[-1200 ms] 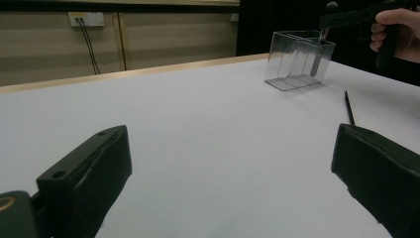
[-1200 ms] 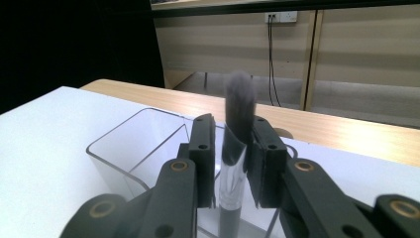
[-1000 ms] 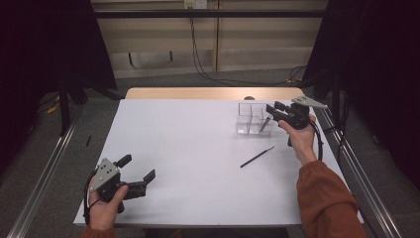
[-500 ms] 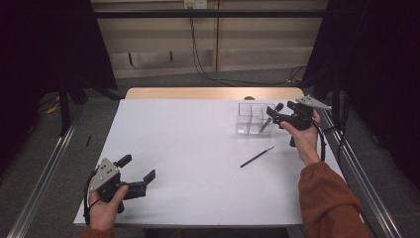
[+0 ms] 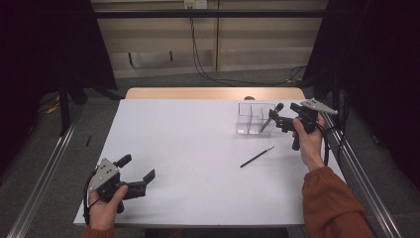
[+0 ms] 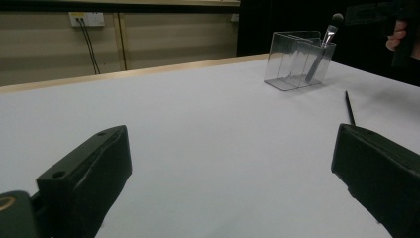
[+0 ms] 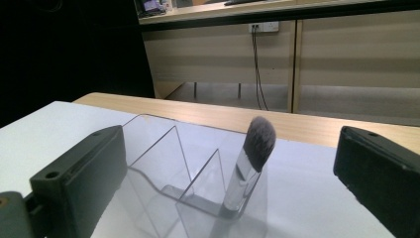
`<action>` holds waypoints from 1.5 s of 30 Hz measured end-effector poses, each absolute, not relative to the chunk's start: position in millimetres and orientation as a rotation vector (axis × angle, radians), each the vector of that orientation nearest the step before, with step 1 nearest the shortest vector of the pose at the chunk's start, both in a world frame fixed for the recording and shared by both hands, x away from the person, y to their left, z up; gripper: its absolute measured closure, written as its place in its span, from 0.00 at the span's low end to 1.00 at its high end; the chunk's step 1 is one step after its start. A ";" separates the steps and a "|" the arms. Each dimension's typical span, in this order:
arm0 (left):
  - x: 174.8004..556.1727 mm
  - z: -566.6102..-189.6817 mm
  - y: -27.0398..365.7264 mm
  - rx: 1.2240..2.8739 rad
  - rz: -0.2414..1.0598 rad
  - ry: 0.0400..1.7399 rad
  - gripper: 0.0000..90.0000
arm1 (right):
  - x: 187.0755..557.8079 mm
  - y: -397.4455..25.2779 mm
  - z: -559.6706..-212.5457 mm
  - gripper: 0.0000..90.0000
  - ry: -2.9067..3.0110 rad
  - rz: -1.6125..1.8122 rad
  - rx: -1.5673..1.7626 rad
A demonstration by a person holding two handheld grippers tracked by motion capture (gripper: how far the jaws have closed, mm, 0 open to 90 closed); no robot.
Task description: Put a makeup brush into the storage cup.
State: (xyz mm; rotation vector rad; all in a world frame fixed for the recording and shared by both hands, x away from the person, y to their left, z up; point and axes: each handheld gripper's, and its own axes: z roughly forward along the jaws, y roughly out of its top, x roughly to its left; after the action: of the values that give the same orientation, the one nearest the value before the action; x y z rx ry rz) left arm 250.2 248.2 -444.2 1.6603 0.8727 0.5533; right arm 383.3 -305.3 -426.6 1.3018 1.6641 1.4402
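A clear plastic organizer [image 5: 249, 120] [image 6: 295, 63] [image 7: 163, 163] stands at the table's far right. A fluffy-headed makeup brush [image 5: 270, 118] [image 6: 323, 41] [image 7: 252, 158] leans in its right compartment, head up. My right gripper [image 5: 282, 116] [image 7: 230, 148] hovers open just right of the organizer, one jaw on each side of the brush, not touching it. A thin black stick-like brush [image 5: 257, 156] [image 6: 348, 106] lies flat on the table nearer the person. My left gripper [image 5: 137, 167] [image 6: 233, 183] rests open at the front left with nothing between its jaws.
The white table [image 5: 188, 148] has a wooden strip [image 5: 213, 93] along its far edge and metal rails [image 5: 361, 173] at both sides. A wall with hanging cables [image 5: 198, 49] lies beyond. The hand holding the right gripper [image 6: 396, 39] appears in the left gripper view.
The right gripper has drawn back slightly to the right of the organizer. The left gripper has not moved.
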 end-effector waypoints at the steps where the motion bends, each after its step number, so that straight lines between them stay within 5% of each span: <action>1: 250.1 -444.1 248.2 1.661 0.554 0.873 0.02 | 382.3 -305.3 -426.5 0.00 1.670 1.435 1.302; 45: 249.8 -444.1 248.5 1.659 0.562 0.874 0.02 | 283.9 -309.9 -433.8 0.00 1.727 1.459 1.244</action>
State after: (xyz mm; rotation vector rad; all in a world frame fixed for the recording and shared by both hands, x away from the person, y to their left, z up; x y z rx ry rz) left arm 249.8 248.5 -444.1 1.6592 0.8744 0.5622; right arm 283.9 -309.9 -433.8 1.2441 1.7271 1.4592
